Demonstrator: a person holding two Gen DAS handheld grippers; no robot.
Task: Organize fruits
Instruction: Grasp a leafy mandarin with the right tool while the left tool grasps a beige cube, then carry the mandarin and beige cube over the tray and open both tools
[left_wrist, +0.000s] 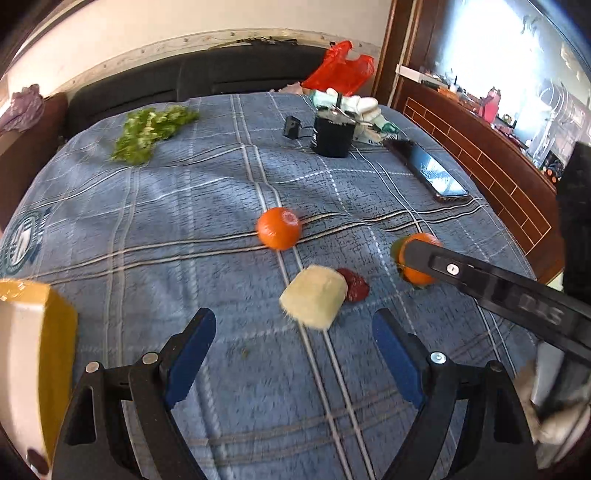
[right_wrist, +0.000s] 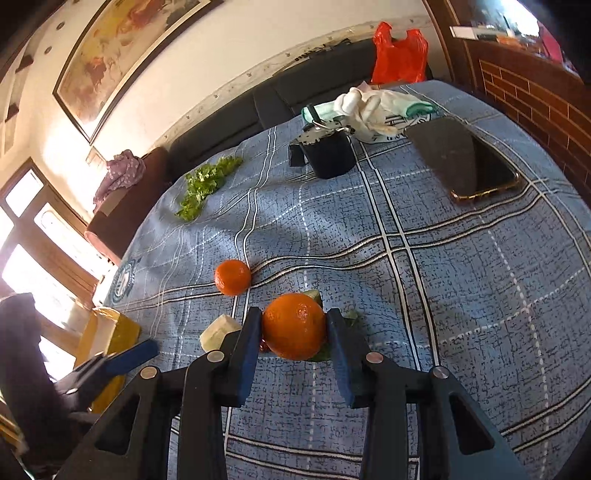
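My right gripper is shut on an orange just above the blue plaid cloth; in the left wrist view the same orange shows behind its black finger. A second orange lies loose at mid-table, also in the right wrist view. A pale yellow fruit chunk and a small dark red piece lie between them. My left gripper is open and empty, just short of the pale chunk. A green piece lies behind the held orange.
A yellow box stands at the left edge. Leafy greens lie far left. A black cup, a phone, white cloths and a red bag sit at the far right. A dark sofa lies beyond the table.
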